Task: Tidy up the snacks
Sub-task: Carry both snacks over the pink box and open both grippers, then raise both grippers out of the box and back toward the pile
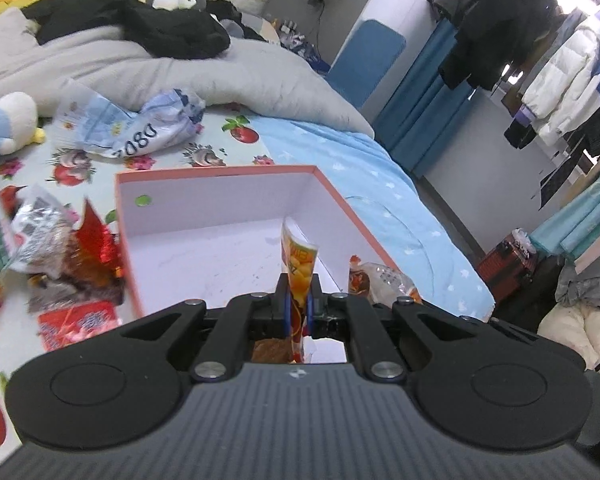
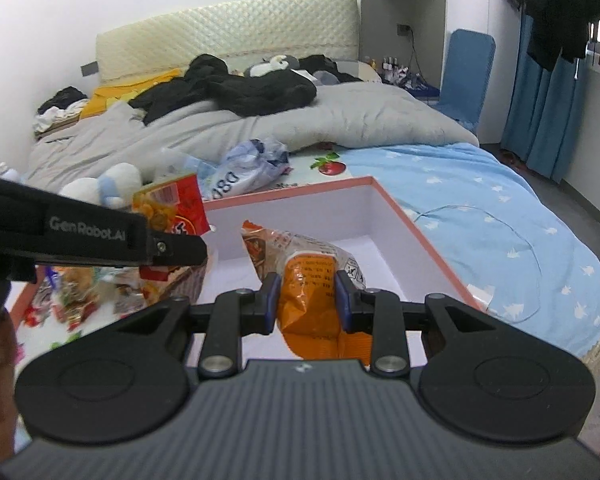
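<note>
While your left gripper (image 1: 299, 300) pinches a thin yellow sachet (image 1: 298, 264) above the box (image 1: 220, 172), only your right wrist view shows the right gripper (image 2: 306, 300) clamping the orange packet (image 2: 308, 292).

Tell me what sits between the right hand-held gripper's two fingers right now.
An orange snack bag, pinched between the fingers of the right hand-held gripper and held over the open pink-rimmed box. The right wrist view shows it.
</note>
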Tool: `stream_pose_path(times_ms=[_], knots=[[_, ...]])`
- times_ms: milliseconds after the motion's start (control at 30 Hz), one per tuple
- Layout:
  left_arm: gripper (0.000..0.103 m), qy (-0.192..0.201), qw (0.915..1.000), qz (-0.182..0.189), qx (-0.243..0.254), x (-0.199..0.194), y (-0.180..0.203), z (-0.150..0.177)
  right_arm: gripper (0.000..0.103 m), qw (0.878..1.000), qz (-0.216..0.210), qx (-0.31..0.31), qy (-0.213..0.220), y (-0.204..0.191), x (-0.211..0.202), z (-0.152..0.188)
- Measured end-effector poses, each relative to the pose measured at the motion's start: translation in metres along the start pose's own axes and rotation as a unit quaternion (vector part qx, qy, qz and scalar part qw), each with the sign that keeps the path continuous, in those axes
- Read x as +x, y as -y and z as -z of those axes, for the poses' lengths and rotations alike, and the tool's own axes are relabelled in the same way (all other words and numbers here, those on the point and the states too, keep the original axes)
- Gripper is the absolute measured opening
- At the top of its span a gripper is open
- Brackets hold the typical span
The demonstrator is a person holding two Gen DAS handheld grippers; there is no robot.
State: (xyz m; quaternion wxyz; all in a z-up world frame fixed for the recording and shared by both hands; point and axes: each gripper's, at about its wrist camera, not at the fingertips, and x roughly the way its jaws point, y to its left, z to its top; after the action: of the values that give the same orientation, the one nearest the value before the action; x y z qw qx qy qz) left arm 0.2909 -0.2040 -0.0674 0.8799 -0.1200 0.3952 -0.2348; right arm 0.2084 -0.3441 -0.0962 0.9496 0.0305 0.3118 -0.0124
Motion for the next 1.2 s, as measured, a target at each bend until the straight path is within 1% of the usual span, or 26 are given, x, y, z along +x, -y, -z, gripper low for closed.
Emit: stream_pose_path(times_ms=[167,300,467,500,567,600,633,700,767,900,1200], knots=[[0.008,-0.026,0.9996,-0.009,0.001,0.054,-0.003,-0.015,0.033,0.999,-0.001,0.026,-0.03,0.021,0.041,-0.002],[0.008,-0.048,0.9987,-0.018,0.0,0.091,-0.013,-0.02,0.033,0.998,0.006,0.035,-0.05,0.029,0.069,0.001],[0.009,-0.066,0.9977,-0.017,-0.003,0.115,-0.03,-0.02,0.034,0.997,0.001,0.036,-0.075,0.031,0.092,0.006],[0.011,-0.068,0.9975,-0.02,-0.004,0.117,-0.032,-0.02,0.035,0.996,0.002,0.041,-0.08,0.033,0.094,0.006],[0.025,-0.07,0.9972,-0.018,-0.016,0.117,-0.036,-0.02,0.037,0.995,0.004,0.051,-0.085,0.037,0.095,0.006],[0.044,-0.069,0.9971,-0.021,-0.022,0.115,-0.038,-0.02,0.043,0.995,0.007,0.05,-0.087,0.038,0.093,0.007],[0.055,-0.065,0.9973,-0.026,-0.023,0.111,-0.038,-0.02,0.05,0.995,0.013,0.045,-0.088,0.038,0.092,0.007],[0.056,-0.052,0.9981,-0.031,-0.013,0.101,-0.034,-0.019,0.052,0.996,0.018,0.036,-0.082,0.036,0.084,0.007],[0.056,-0.045,0.9985,-0.029,-0.009,0.087,-0.031,-0.019,0.052,0.996,0.013,0.042,-0.076,0.036,0.073,0.006],[0.057,-0.029,0.999,-0.035,0.002,0.054,-0.021,-0.016,0.052,0.997,0.006,0.051,-0.06,0.033,0.046,0.006],[0.057,0.015,0.9991,-0.036,0.014,-0.036,-0.001,0.01,0.052,0.998,-0.012,0.056,-0.014,0.014,-0.025,0.01]])
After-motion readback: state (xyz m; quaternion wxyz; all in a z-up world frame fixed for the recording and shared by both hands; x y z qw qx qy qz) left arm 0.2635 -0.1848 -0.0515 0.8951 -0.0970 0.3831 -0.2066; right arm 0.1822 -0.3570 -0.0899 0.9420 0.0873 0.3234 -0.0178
